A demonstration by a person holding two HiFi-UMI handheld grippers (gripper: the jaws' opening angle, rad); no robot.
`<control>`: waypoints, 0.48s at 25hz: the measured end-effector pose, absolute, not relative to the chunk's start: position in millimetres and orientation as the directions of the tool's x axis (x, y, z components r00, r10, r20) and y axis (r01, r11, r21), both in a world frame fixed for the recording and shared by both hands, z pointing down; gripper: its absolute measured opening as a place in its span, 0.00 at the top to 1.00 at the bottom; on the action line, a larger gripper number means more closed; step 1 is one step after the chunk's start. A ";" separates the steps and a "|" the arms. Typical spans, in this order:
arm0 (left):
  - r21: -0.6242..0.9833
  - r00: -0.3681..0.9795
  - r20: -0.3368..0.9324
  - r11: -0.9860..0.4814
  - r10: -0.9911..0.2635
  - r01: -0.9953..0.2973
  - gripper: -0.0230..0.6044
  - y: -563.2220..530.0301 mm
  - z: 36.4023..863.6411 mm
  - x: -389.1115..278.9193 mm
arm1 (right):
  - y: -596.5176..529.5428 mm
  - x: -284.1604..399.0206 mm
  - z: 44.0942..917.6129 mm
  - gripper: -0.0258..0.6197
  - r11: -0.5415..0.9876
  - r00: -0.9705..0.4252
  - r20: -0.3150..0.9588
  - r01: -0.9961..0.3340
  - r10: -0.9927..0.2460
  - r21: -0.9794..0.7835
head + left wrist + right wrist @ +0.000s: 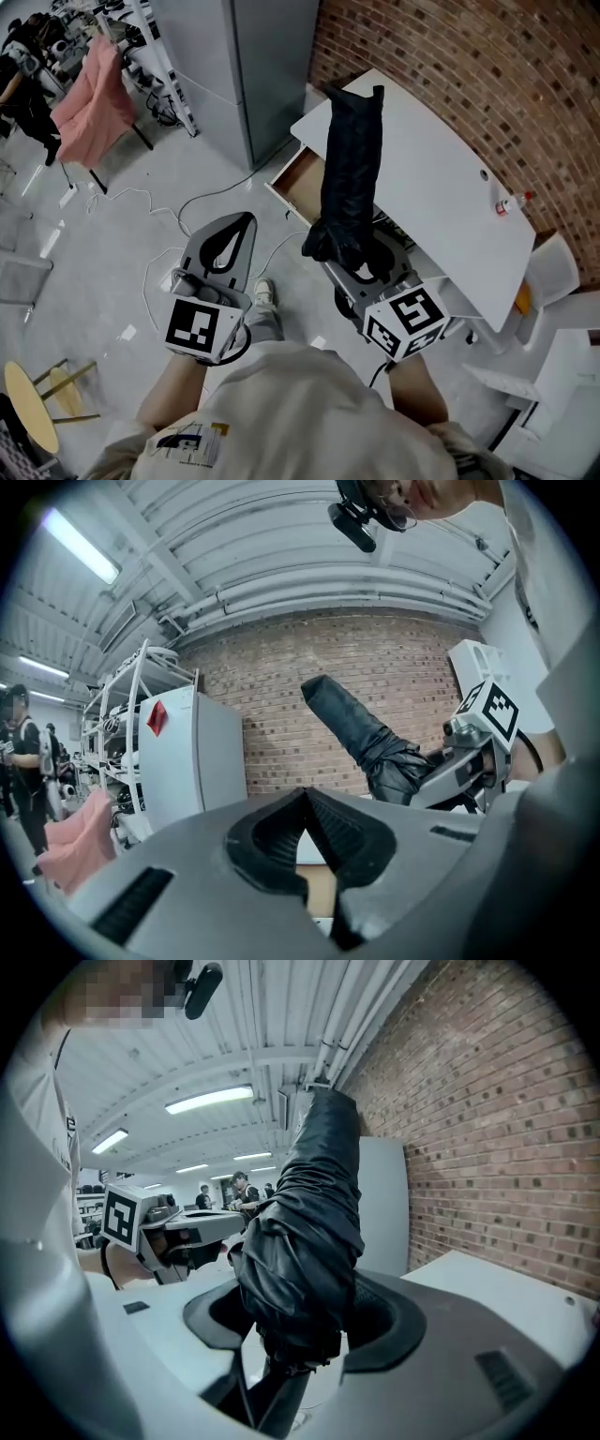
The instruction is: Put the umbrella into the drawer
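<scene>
A black folded umbrella (352, 169) stands upright in my right gripper (354, 255), whose jaws are shut on its lower end. In the right gripper view the umbrella (305, 1241) fills the gap between the pads and rises towards the ceiling. The open wooden drawer (298, 183) sits under the near-left corner of the white table (441, 178), just beyond the umbrella. To the left, over the floor, my left gripper (247, 219) is shut with nothing in it. In the left gripper view its tips (302, 799) meet, and the umbrella (361, 738) shows at the right.
A grey cabinet (244, 66) stands against the brick wall (487, 75) left of the table. A small bottle (511, 203) lies on the table's right end. Cables (187, 216) trail on the floor. A pink cloth (89, 94) hangs far left, and a yellow stool (37, 394) stands near left.
</scene>
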State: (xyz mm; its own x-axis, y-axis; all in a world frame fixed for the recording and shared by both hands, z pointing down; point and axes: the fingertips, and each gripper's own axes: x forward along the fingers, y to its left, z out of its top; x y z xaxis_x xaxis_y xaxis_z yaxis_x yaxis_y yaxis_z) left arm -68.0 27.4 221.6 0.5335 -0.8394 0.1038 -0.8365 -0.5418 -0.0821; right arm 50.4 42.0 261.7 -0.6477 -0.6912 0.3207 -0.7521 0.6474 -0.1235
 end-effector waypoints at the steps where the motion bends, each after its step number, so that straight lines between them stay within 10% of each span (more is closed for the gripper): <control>1: -0.076 0.540 0.113 -0.549 -0.834 -0.832 0.95 14.7 224.7 -72.7 | 30.2 46.9 268.6 0.57 0.632 -0.636 0.338 -0.762 -0.694 -0.136; 12: 0.008 0.609 0.223 -0.623 -0.761 -0.782 0.95 -111.8 289.6 -114.4 | -76.3 7.9 374.3 0.57 0.538 -0.541 0.565 -0.821 -0.623 -0.194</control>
State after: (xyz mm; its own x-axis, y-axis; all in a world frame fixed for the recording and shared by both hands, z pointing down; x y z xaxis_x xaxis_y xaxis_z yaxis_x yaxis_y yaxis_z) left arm -114.4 -111.8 289.6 0.6088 -0.7612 0.2235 -0.7821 -0.6230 0.0085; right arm 7.9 -76.3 374.3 -0.5414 -0.6225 0.5651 -0.8205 0.5378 -0.1937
